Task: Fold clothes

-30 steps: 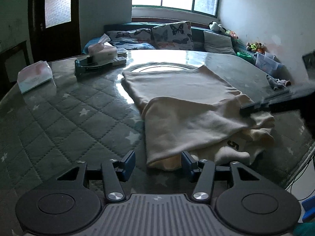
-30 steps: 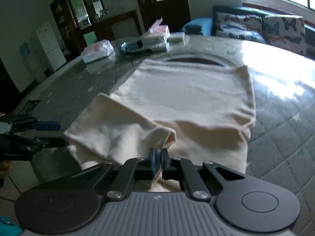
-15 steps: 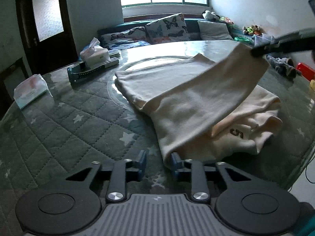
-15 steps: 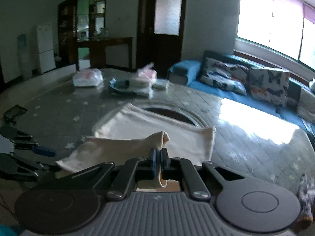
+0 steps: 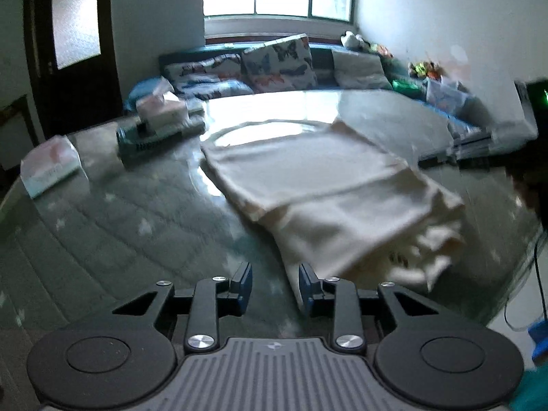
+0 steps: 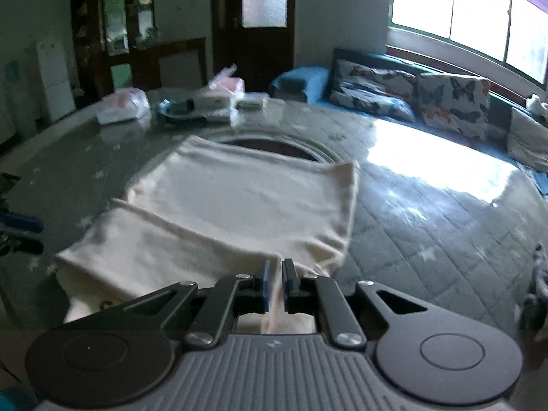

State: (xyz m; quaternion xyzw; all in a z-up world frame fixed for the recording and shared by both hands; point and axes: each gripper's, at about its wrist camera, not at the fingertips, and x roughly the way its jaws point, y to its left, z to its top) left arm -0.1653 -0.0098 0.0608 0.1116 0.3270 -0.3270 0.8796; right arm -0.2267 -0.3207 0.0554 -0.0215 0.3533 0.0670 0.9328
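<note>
A cream garment [image 5: 328,185] lies partly folded on the quilted grey table cover [image 5: 102,233]. Its near part is doubled over in a thick stack at the right. It also shows in the right wrist view [image 6: 239,202]. My left gripper [image 5: 275,284] is open at the garment's near left corner, with the cloth edge beside its right finger. My right gripper [image 6: 275,282] has its jaws a narrow gap apart, with the cloth's near edge between and under the fingers. The right gripper appears blurred at the far right of the left wrist view [image 5: 479,144].
Tissue packs [image 5: 49,166] [image 5: 161,109] and a dark tray [image 5: 150,140] stand at the table's far left. A sofa with butterfly cushions [image 5: 277,65] runs under the window. The table's right edge drops to the floor [image 5: 513,308]. A dark door [image 6: 263,24] stands beyond.
My right gripper has brought the raised cloth flap down onto the garment and its jaws have parted slightly. My left gripper has opened wider and stayed by the near corner.
</note>
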